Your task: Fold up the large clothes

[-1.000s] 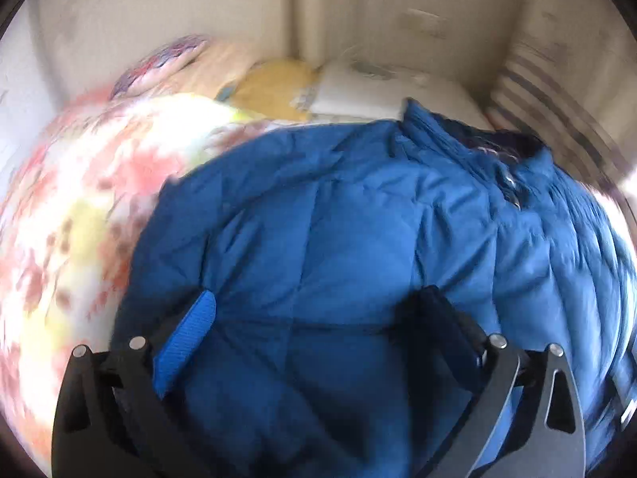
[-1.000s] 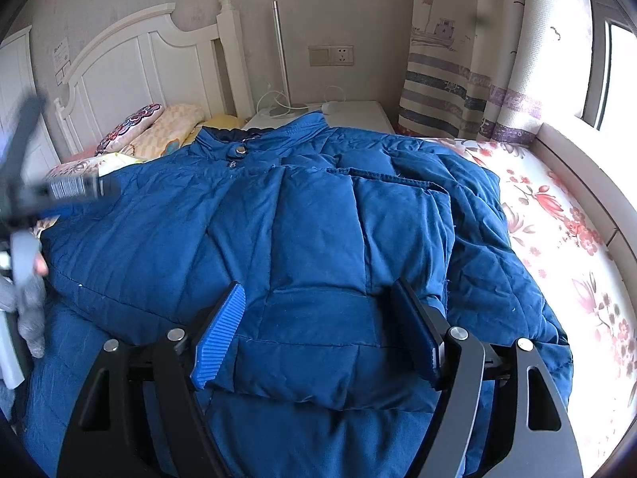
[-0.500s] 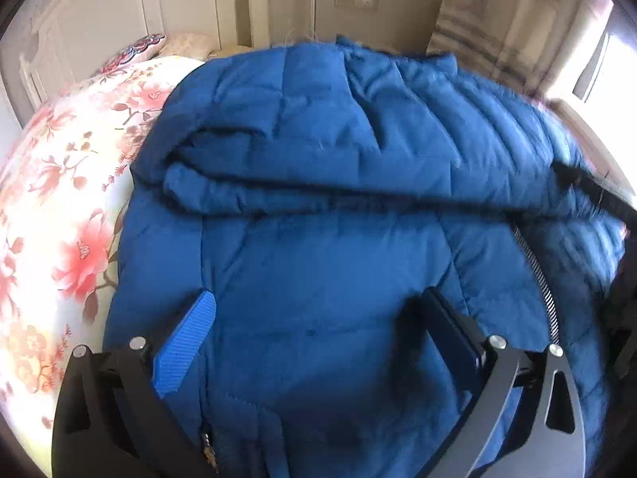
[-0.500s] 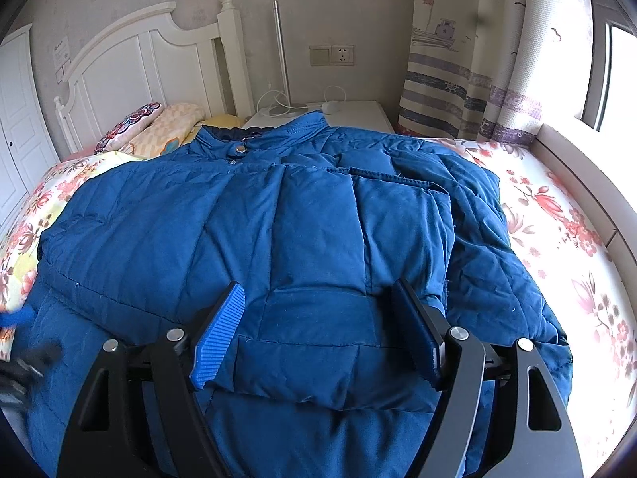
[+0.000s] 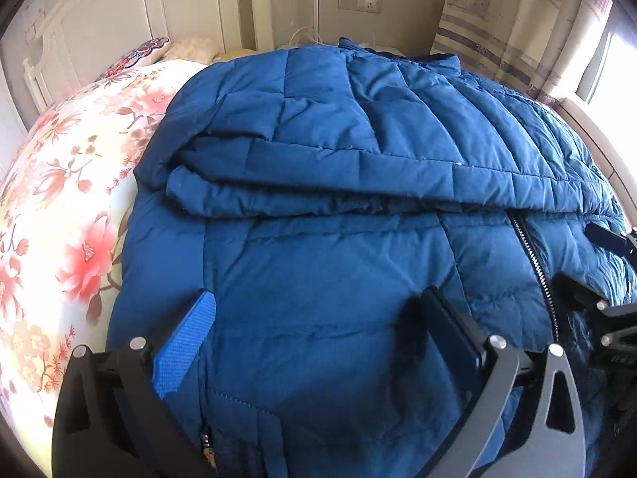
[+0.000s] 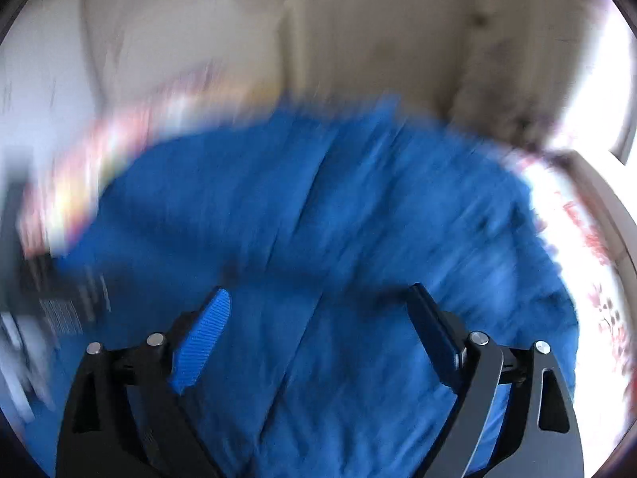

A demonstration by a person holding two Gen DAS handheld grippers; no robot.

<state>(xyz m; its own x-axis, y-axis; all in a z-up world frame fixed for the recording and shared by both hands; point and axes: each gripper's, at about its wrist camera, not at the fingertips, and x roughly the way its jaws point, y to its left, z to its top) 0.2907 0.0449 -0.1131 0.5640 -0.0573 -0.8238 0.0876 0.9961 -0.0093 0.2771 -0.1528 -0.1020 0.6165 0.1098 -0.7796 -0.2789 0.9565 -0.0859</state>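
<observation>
A blue quilted jacket [image 5: 326, 215] lies spread on the bed [image 5: 67, 207], its upper part folded over in a thick roll across the middle, zipper [image 5: 535, 263] exposed at right. The left claw [image 5: 322, 330] stands released above the lower panel, nothing between its fingers. The right claw [image 6: 318, 318], in a blurred view, is opening over the jacket, gripping nothing.

Both views sit just behind their own fingers, angled steeply down, close over the blue jacket [image 5: 318, 263]. Left wrist view: sharp; beyond the fingertips, headboard [image 5: 119, 20] and curtain [image 5: 517, 20]; right gripper [image 5: 613, 279] enters right of the fingers. Right wrist view: motion-blurred, same jacket [image 6: 318, 219] ahead. Shared: jacket, floral bedding [image 5: 59, 219].
</observation>
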